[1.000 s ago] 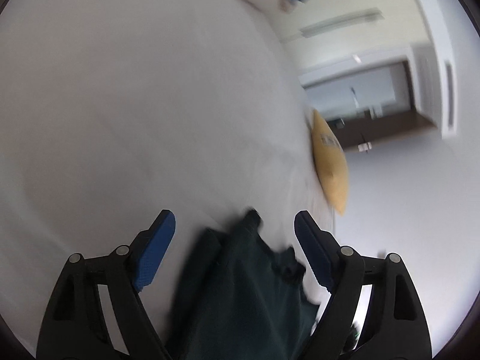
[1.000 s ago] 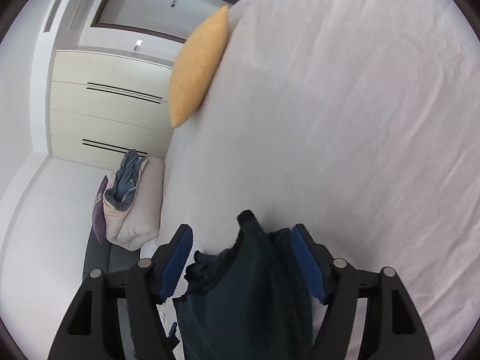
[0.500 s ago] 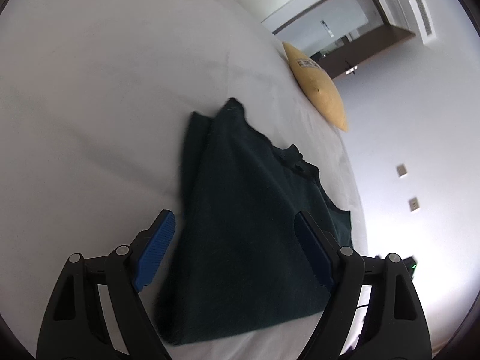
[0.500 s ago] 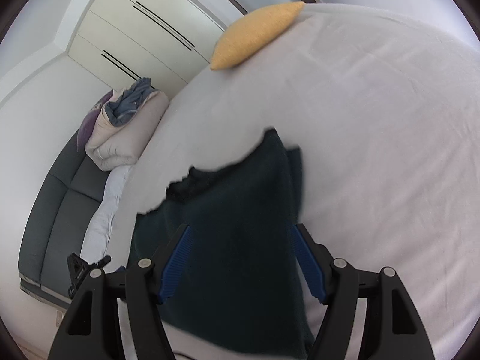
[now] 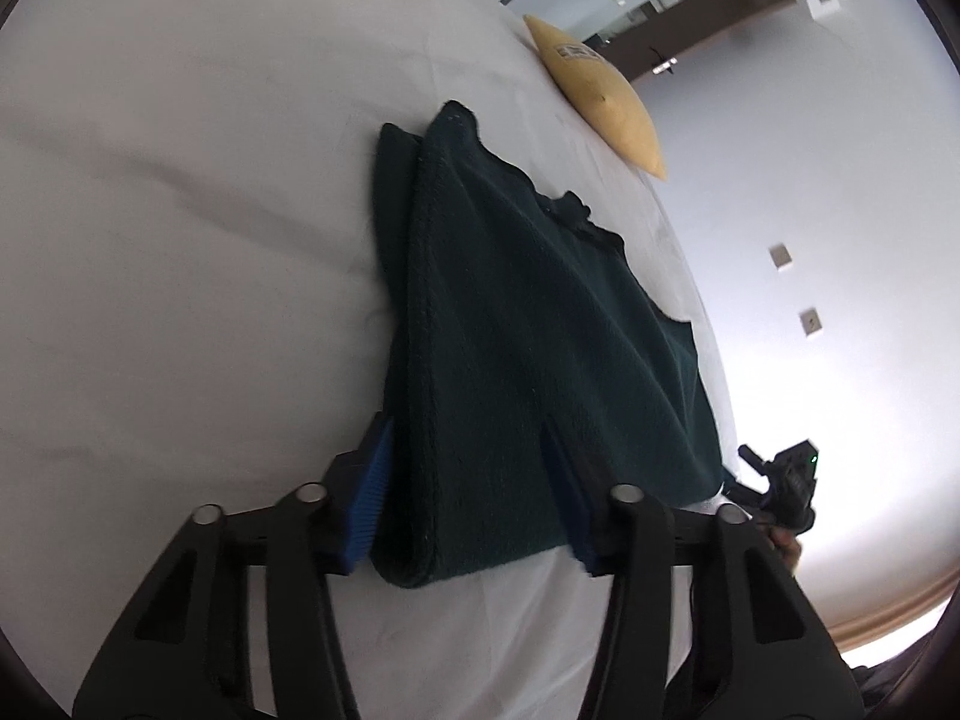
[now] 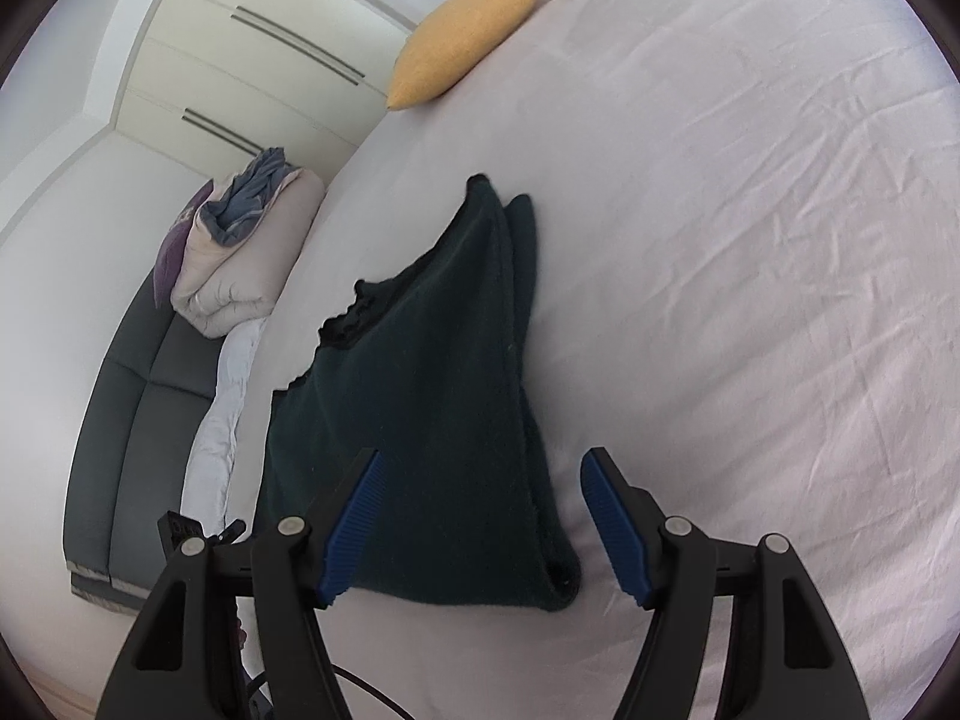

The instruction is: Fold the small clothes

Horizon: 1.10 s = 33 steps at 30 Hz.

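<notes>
A dark green garment (image 5: 528, 330) lies folded on the white bed sheet (image 5: 180, 240); it also shows in the right wrist view (image 6: 432, 408). My left gripper (image 5: 468, 498) straddles its near folded edge, blue pads partly closed on either side of the cloth. My right gripper (image 6: 486, 522) is open over the garment's near edge, pads apart and holding nothing. The right gripper also appears at the bed edge in the left wrist view (image 5: 780, 486).
A yellow pillow (image 6: 468, 36) lies at the far end of the bed, also in the left wrist view (image 5: 606, 96). A rolled duvet (image 6: 240, 252) sits on a grey sofa (image 6: 132, 408) beside the bed. White wardrobes (image 6: 240, 60) stand behind.
Both grippers pulled back from the garment's far end to its near edge. The garment now lies flat on the sheet. The left pads have narrowed around the fold.
</notes>
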### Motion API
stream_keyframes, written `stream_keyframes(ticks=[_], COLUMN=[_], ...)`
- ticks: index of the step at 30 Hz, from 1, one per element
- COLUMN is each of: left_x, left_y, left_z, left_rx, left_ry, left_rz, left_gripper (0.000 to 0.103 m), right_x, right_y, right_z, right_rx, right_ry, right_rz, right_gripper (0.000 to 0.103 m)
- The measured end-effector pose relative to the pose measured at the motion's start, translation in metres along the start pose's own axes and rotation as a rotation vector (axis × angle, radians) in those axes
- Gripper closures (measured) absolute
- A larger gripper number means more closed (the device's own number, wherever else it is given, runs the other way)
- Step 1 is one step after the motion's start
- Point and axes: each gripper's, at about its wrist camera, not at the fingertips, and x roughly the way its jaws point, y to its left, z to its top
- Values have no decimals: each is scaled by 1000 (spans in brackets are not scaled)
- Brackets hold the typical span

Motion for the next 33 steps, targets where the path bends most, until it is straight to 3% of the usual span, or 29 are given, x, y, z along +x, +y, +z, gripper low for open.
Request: stream_keyframes(ticks=[2, 3, 6, 8, 10, 20, 22, 26, 33], left_x=[0, 0, -8, -5, -2, -9, -12, -19, -29], left_y=[-6, -9, -18, -20, -20, -7, -7, -2, 21], left_z=[-3, -3, -8, -11, -13, -35, -40, -50, -70], left_rx=[29, 44, 90, 107, 110, 78, 80, 74, 14], left_ry=[-7, -10, -35, -17, 5, -3, -6, -17, -37], left_rz=[6, 2, -23, 6, 49, 96, 98, 96, 67], left_gripper=[65, 72, 72, 78, 98, 99, 99, 99, 99], right_x=[1, 1, 3, 5, 6, 2, 5, 11, 3], right_y=[3, 4, 5, 4, 3, -2, 2, 3, -18], right_z=[-2, -3, -6, -8, -8, -10, -12, -13, -14], right_rx=[-17, -23, -34, -38, -41, -53, -72, -110, -28], right_ry=[8, 12, 21, 29, 37, 46, 57, 69, 59], right_rz=[-4, -8, -12, -20, -27, -49, -52, -113, -100], right_gripper=[34, 35, 39, 42, 47, 52, 58, 87, 93])
